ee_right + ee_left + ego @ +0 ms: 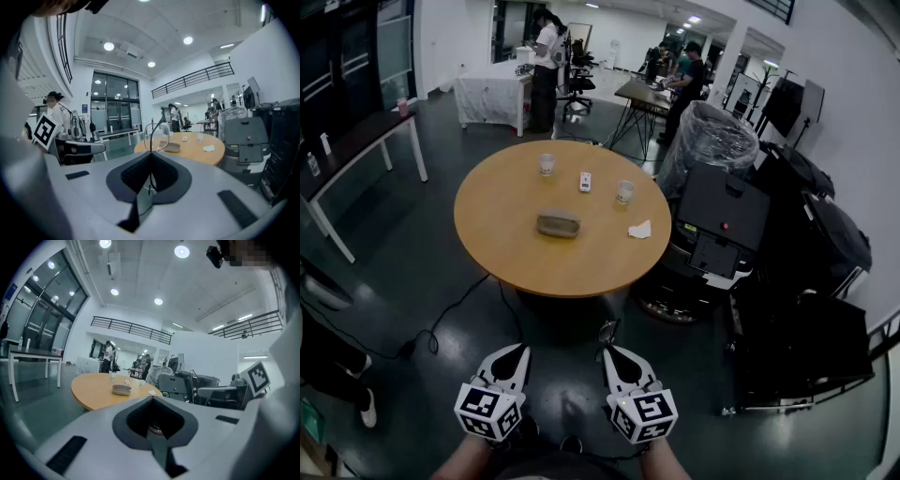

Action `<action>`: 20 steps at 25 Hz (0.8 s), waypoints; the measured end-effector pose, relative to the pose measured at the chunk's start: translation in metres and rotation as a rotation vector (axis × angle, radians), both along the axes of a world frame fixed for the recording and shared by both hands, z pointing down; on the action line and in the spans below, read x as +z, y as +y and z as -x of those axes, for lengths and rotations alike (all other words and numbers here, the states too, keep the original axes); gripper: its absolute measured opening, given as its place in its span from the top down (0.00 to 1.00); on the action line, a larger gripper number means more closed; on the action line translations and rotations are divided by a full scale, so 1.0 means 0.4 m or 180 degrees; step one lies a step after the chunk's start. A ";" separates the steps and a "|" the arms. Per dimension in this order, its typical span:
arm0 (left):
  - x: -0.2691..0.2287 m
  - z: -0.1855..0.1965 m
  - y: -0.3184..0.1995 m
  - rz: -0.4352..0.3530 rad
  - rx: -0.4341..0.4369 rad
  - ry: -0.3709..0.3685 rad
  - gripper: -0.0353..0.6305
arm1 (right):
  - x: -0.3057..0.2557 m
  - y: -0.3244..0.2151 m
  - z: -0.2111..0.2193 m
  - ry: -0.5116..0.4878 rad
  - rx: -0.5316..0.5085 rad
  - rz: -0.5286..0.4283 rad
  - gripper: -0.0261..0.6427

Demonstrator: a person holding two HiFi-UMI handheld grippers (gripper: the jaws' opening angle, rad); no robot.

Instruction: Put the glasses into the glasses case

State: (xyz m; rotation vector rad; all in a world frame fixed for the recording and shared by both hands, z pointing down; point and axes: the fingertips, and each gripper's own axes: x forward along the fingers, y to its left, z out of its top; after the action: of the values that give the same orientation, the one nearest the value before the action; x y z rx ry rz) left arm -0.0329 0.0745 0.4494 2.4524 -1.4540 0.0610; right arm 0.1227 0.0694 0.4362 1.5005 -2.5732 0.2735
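Right claw [150, 157] pinches clear wire-rimmed glasses [157, 137], probably ready for the far grey oval case [558, 224]; left claw [152, 401] pressed together, empty.

The table [516, 253] is orange-tan, the case [558, 224] grey-beige, the napkin [639, 229] white. The left gripper [517, 352] and right gripper [610, 354] are white with black-and-white square markers. The glasses [157, 132] have thin dark rims. The floor [412, 291] is dark grey.

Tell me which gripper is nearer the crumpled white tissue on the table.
Right. The right gripper, shut on the glasses, hangs short of the table, nearly in line with the tissue in the head view. The left gripper is level with it, further to the left.
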 end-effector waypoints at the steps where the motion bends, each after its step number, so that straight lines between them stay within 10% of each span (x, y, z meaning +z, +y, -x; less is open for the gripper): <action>1: 0.001 0.003 0.003 0.0000 0.0004 0.0003 0.94 | 0.001 0.002 0.005 0.0002 -0.0003 -0.0002 0.98; 20: 0.020 0.033 0.000 0.0063 0.0123 0.0060 0.94 | 0.022 0.002 0.059 0.0079 0.0118 0.0114 0.98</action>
State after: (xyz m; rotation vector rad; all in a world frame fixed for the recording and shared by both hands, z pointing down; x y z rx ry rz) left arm -0.0459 0.0746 0.4575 2.4588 -1.3918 0.0600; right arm 0.0990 0.0700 0.4450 1.5306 -2.5101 0.3016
